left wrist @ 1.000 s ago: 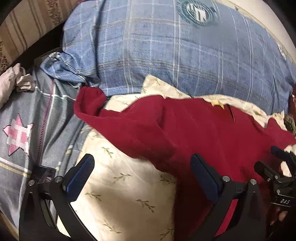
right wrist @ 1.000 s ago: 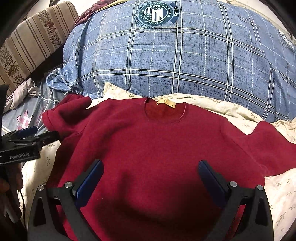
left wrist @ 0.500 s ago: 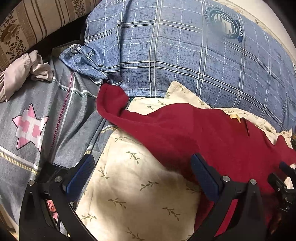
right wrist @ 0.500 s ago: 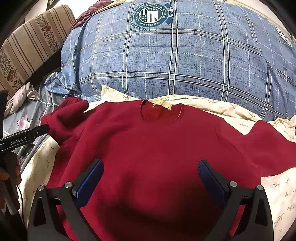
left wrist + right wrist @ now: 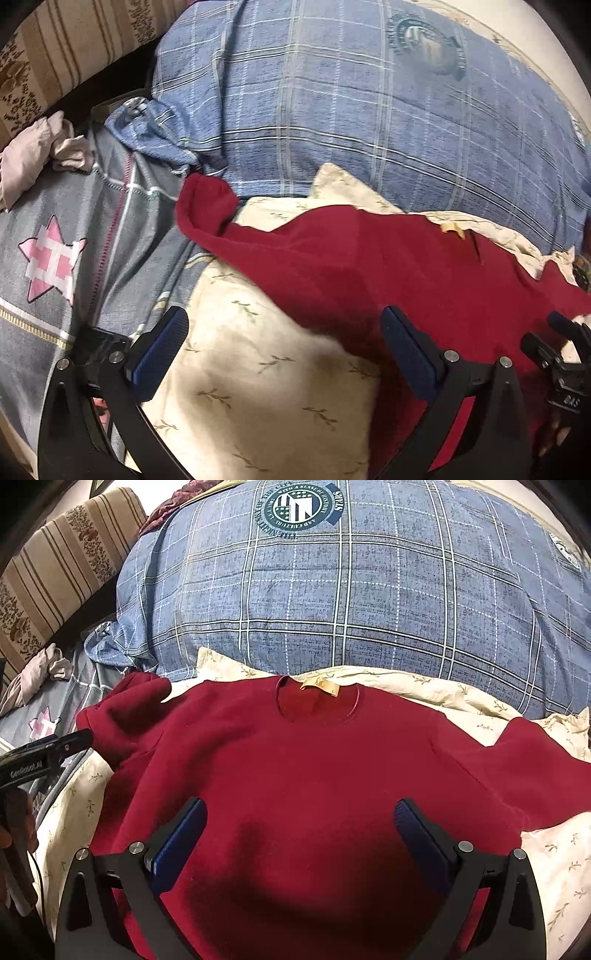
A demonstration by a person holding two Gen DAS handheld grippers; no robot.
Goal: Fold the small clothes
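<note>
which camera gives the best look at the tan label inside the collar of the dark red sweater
The right wrist view: the tan neck label faces the camera, centred in the round collar of the dark red knit sweater. The left wrist view catches it only edge-on and blurred, far right.

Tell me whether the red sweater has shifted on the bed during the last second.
No. In the right wrist view the red sweater keeps its collar just below the blue plaid pillow, with its sleeve bunched at the pillow's lower left corner as before.
</note>
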